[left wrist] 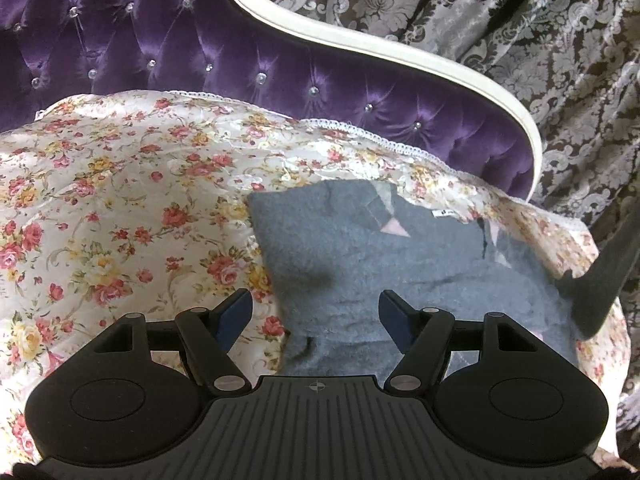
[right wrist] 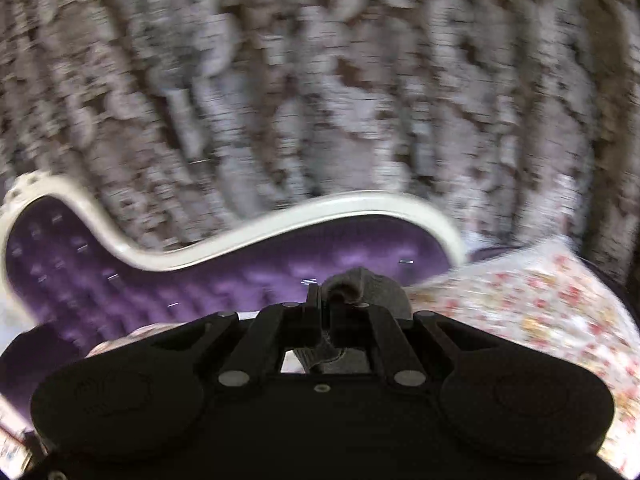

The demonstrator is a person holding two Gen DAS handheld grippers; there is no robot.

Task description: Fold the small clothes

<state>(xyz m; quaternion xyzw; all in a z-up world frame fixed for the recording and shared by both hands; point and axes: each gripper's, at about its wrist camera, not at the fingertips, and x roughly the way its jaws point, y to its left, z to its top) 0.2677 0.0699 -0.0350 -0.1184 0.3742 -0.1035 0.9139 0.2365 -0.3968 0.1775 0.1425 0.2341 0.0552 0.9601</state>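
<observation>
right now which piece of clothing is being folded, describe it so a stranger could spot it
Find the purple tufted sofa back with its cream frame, then the flowered sheet spread in front of it. On the right half of that sheet lies a fuzzy grey sweater, just ahead of the open left hand-held gripper. It is the only plain grey, woolly thing among the shiny and patterned fabrics.

A purple tufted satin headboard (left wrist: 168,52), studded with small clear crystal buttons (left wrist: 261,77), stands as the landmark here. A curving cream-white frame (left wrist: 400,46) runs along the headboard's top edge and sweeps down its side. Behind the headboard hangs a brown curtain with a silvery damask leaf pattern (left wrist: 540,64), falling in folds; in the right wrist view it is blurred (right wrist: 320,80). In front of the headboard and below it spreads a cream floral bedspread with pink and yellow roses (left wrist: 120,208), its white lace edging (left wrist: 384,142) lying against the headboard's padding.
</observation>
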